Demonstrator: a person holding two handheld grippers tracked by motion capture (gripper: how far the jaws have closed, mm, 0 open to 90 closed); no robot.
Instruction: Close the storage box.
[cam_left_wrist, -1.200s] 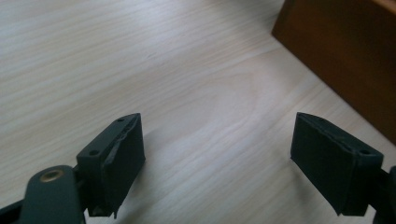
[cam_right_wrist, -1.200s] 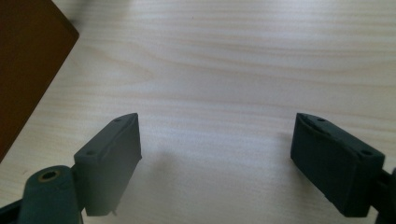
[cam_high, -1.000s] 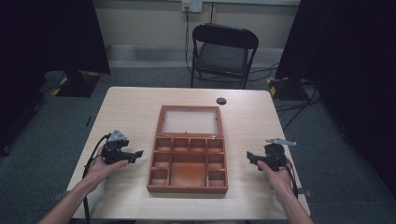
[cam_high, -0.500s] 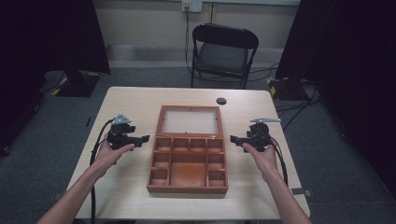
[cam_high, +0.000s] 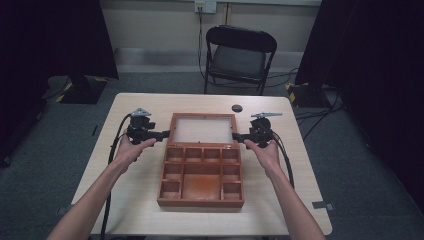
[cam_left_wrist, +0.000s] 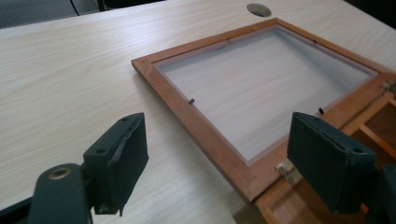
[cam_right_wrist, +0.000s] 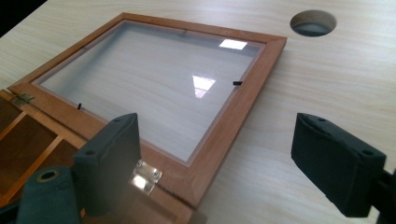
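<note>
High view: box (cam_high: 201, 175) lid (cam_high: 204, 129) lies flat, away.

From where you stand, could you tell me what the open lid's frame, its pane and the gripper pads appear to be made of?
The lid frame looks like reddish-brown stained wood with a smooth, satin finish; faint grain and mitred corners show. Its pane seems to be glass or clear plastic: the table's grain shows through it and it mirrors bright lights. The right gripper pads look like matte black rubber or foam, dull with rough edges.

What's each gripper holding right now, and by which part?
Nothing. The left gripper and the right gripper both have open jaws, one at each side of the lid, which lies flat on the table behind the wooden box.
</note>
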